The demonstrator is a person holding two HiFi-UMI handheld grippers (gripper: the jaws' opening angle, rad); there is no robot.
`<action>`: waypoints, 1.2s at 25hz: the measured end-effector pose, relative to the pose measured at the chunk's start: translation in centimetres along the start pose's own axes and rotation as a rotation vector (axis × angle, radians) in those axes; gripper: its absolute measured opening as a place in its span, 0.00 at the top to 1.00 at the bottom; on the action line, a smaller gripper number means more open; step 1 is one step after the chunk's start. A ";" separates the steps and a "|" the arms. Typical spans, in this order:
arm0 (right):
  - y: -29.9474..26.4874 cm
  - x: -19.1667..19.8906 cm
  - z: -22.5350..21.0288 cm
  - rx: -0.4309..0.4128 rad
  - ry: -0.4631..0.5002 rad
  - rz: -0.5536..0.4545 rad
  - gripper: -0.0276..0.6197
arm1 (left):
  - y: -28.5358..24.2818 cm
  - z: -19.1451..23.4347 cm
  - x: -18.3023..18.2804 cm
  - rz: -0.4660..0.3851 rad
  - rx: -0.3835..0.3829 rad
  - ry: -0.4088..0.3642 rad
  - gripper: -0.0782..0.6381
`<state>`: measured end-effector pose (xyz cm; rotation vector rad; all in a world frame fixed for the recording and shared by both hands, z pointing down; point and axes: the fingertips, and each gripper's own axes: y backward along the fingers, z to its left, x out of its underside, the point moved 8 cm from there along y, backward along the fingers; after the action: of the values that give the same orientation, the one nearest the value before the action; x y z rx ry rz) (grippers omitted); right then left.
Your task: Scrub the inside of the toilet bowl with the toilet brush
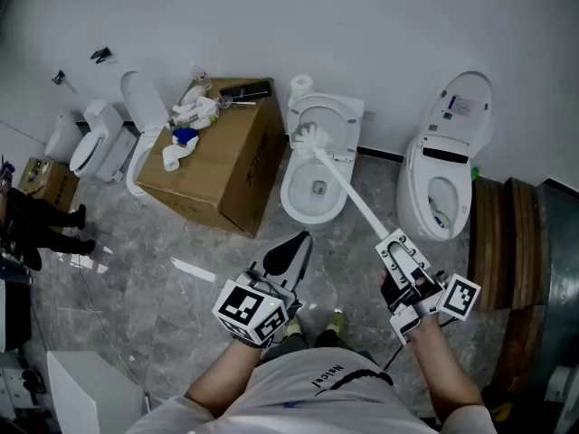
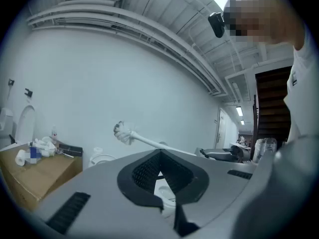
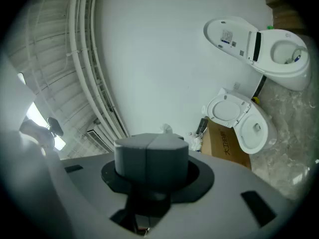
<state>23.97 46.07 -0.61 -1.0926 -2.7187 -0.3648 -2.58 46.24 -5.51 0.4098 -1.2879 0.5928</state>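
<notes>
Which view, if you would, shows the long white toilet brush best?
Head view: the whole long white toilet brush, right gripper to bristles. Left gripper view: bristles, some handle; right gripper view: nothing clear.

grey marbled floor (image 1: 127,287) bears a left toilet (image 1: 95,147), cardboard box (image 1: 231,165), middle toilet (image 1: 298,197) and right toilet (image 1: 423,174).

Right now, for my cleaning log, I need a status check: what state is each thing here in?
toilet brush: gripped by its handle, head raised in the air
middle toilet: lid up, open
right toilet: lid up
cardboard box: closed, clutter on top
left gripper: shut, empty
right gripper: shut on the toilet brush
</notes>
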 end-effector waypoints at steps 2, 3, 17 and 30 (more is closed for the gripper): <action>-0.1 -0.2 0.2 -0.005 0.004 0.002 0.71 | 0.0 0.0 -0.3 -0.002 -0.004 -0.002 0.88; -0.1 -0.2 0.2 -0.007 0.006 0.003 0.71 | 0.0 0.0 -0.3 -0.003 -0.005 -0.003 0.88; 0.8 -1.6 -0.9 0.038 0.012 -0.013 0.71 | 0.0 0.4 0.0 -0.004 -0.040 -0.009 0.88; 1.7 -3.2 -4.0 0.157 0.029 0.026 0.71 | -0.3 2.9 0.5 -0.025 -0.158 -0.052 0.88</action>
<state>27.81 43.98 2.66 -1.0698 -2.6537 -0.1585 -4.59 44.36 -4.34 0.3116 -1.3665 0.4576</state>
